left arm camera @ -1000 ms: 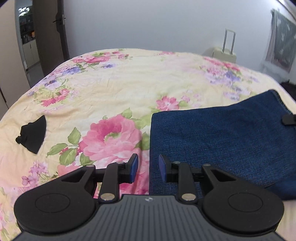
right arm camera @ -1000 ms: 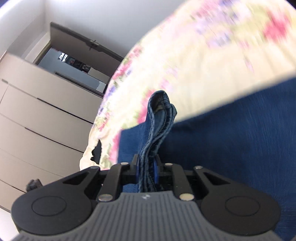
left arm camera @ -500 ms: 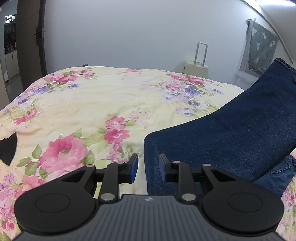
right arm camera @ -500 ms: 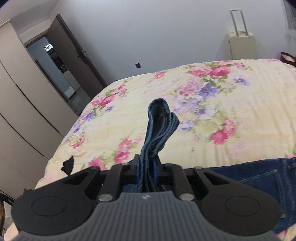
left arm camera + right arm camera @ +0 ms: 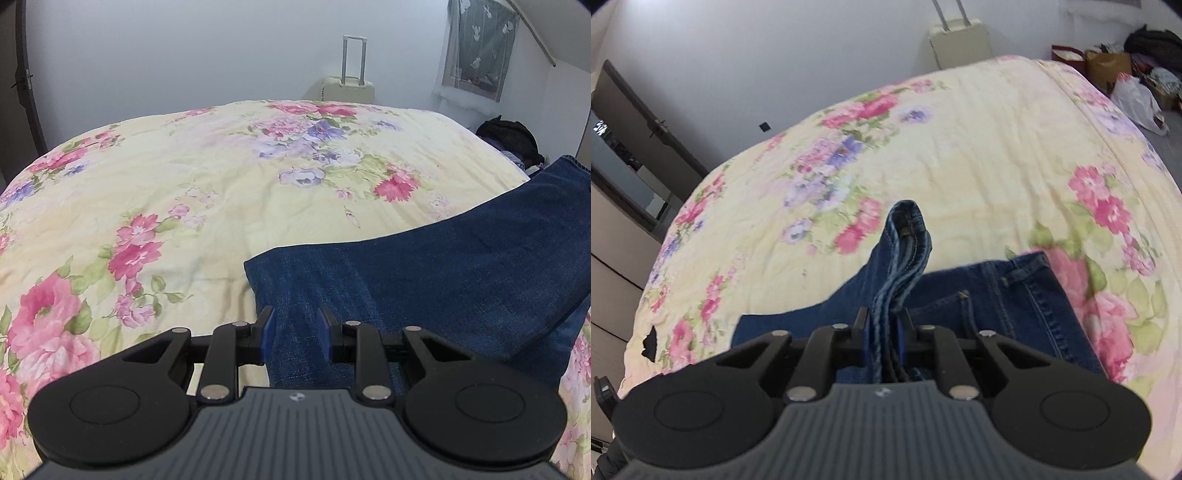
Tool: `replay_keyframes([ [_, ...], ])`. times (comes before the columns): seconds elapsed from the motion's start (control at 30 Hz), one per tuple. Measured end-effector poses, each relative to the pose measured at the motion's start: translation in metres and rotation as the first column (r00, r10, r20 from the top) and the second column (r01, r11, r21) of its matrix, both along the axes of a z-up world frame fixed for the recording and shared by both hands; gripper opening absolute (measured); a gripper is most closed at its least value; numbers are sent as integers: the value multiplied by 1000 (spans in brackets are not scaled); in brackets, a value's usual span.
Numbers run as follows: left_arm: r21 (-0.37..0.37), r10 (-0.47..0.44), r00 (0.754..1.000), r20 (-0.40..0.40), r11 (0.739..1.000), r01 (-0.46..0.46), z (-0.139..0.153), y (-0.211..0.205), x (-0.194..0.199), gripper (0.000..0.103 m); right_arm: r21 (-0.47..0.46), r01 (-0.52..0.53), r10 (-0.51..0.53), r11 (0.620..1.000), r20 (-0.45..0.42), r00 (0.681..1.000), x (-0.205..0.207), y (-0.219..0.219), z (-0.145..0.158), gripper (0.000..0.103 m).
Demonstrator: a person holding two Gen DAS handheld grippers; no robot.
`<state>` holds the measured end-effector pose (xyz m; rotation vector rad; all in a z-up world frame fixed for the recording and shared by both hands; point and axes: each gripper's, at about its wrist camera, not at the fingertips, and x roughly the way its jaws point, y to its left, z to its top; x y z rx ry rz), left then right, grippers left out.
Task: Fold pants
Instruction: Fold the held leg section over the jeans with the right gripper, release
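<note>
Dark blue jeans (image 5: 443, 266) lie on a floral bedspread (image 5: 221, 192), with one layer lifted and rising toward the right edge of the left wrist view. My left gripper (image 5: 294, 334) is open just above the jeans' left fold edge; denim shows through the gap, and nothing is pinched. My right gripper (image 5: 882, 326) is shut on the bunched leg hems (image 5: 905, 236), which stick up past its pads. Below the right gripper lies the waist part of the jeans (image 5: 1015, 295), with a pocket and a belt loop.
A cream suitcase (image 5: 349, 83) stands against the far wall. Bags and boxes (image 5: 1137, 99) sit on the floor right of the bed. A small black item (image 5: 650, 343) lies at the bed's left edge, near a door (image 5: 635, 140) and wardrobe.
My right gripper has lifted the leg hems and carried them across the bed until the waist part shows beneath it. My left gripper has slid rightward from the bedspread onto the jeans' fold edge.
</note>
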<state>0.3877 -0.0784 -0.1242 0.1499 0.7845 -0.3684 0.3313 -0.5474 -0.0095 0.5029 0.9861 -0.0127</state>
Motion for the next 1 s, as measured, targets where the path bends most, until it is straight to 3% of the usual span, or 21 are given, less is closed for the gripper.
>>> replay_keyframes([
  [0.1, 14, -6, 1000, -11, 1000, 6, -6, -9, 4, 31, 36, 52, -52, 998, -15, 999, -6, -34, -31, 8],
  [0.23, 46, -19, 999, -32, 999, 21, -17, -20, 14, 31, 70, 51, -55, 996, 45, 997, -17, -63, -40, 8],
  [0.4, 73, -21, 998, -61, 997, 26, -33, -33, 17, 31, 29, 130, -127, 991, -72, 989, -12, -98, -102, 8],
  [0.57, 109, -29, 995, -93, 993, 39, -46, -45, 19, 31, 27, 149, -146, 989, -89, 985, -8, -113, -139, 6],
  [0.73, 215, -8, 995, -97, 976, 29, -55, -51, 20, 33, 7, 181, -178, 983, -148, 973, -3, -115, -179, 8],
  [0.87, 288, -8, 999, -50, 957, 22, -38, -37, 7, 33, -138, 200, -219, 970, -141, 965, -7, -112, -176, 18],
  [0.93, 276, 2, 999, -42, 961, 10, -28, -27, -1, 33, -257, 196, -238, 946, -145, 960, -12, -110, -163, 11],
  [1.0, 252, 2, 999, -33, 968, 7, -17, -19, -10, 33, -270, 198, -236, 942, -116, 965, -26, -110, -147, 11],
])
